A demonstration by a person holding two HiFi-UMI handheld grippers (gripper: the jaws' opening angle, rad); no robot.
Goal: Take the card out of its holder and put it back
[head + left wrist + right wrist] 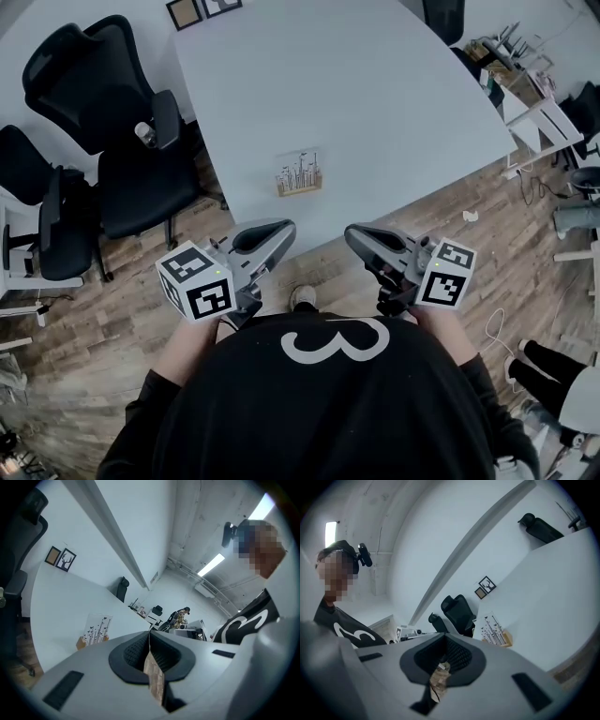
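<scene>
The left tongs (272,234) are held low in front of the person's body, off the near edge of the tabletop (375,112); in the left gripper view the two pads meet along one line with nothing between them, only floor showing through the slit below; so they are fully closed and empty.

Ahead of them, near the tabletop's front edge and well apart from both tools, the card (300,169) stands upright in its holder (300,188); both gripper views show it seated there, untouched.

The right tongs (366,241) hang at the same height on the other side; their pads look pressed together and bare, though the pale fleck low in the gap is probably just floor or a shoe behind.

Judged from this, no step is in hand: either the removal has not begun, or the card is already back; nothing here tells which. If it is the start, everything remains: reach, grip, lift out, reinsert.
</scene>
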